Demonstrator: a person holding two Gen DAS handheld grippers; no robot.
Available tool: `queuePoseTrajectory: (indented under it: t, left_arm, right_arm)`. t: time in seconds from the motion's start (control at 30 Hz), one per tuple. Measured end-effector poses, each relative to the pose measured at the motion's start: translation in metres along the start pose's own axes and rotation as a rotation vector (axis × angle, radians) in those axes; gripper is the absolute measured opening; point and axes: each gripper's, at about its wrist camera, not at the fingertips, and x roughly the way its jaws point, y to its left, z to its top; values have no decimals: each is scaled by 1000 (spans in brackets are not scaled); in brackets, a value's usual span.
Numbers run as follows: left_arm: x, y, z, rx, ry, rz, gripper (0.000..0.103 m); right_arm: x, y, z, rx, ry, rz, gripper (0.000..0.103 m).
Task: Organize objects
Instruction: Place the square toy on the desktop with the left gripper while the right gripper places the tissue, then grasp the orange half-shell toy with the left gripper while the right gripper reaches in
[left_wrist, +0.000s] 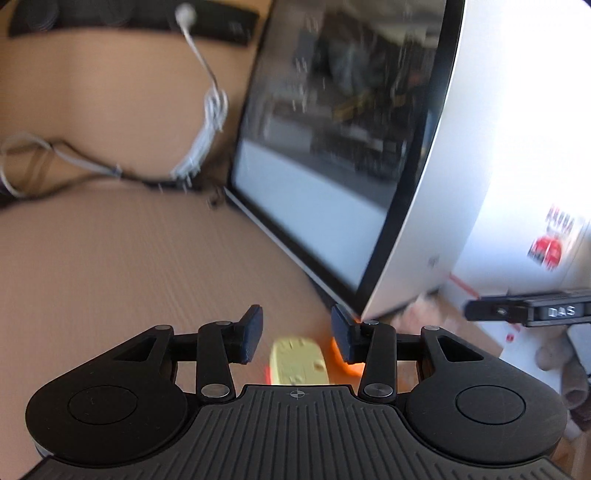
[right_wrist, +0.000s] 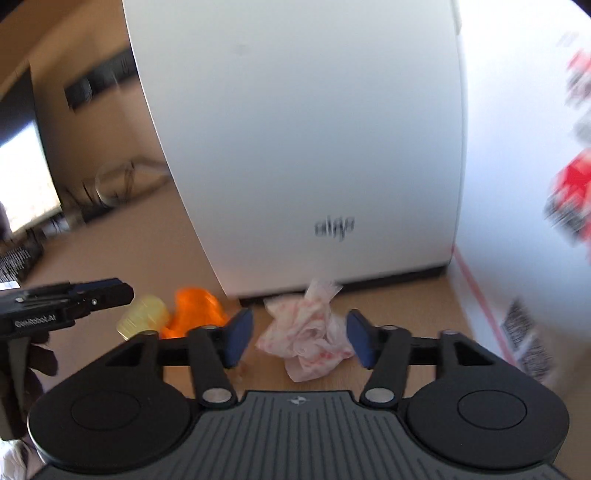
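Note:
My right gripper (right_wrist: 299, 339) is open, and a crumpled white wrapper with red print (right_wrist: 306, 341) lies on the desk between its blue pads, close to both. Left of it lie a pale yellow plastic piece (right_wrist: 146, 314) and an orange piece (right_wrist: 195, 312), touching each other. My left gripper (left_wrist: 297, 334) is open above the yellow piece (left_wrist: 297, 363), which shows between its fingers without contact. The orange piece (left_wrist: 343, 360) peeks out by its right finger. Each gripper shows in the other's view: the left gripper (right_wrist: 125, 295) and the right gripper (left_wrist: 471, 308).
A large monitor (left_wrist: 332, 147) with a white back (right_wrist: 314, 129) stands right behind the objects. A white box with red labels (right_wrist: 517, 184) blocks the right side. Grey cables (left_wrist: 207, 122) and a black keyboard (left_wrist: 147, 18) lie farther back on the brown desk (left_wrist: 129, 258).

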Motion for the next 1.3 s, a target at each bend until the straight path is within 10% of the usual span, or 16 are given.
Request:
queuePoseTrajectory:
  t: [0.2,0.6,1.1,1.3]
  left_arm:
    - [-54,-27,-10,68,64,-97,44]
    - [-42,-85,-134,202,809,-355,40]
    - [-6,-87,-182,279,1044,-332,39]
    - [-11,-87,-192,235,1023,-348,13]
  right_arm:
    - [-59,12,-12,-54,-18,14,63]
    - [-26,30,-121,-101,334,0,67]
    - [-8,17,-145,-117,361,7,67]
    - [-4,13,-144,-84,381,24,67]
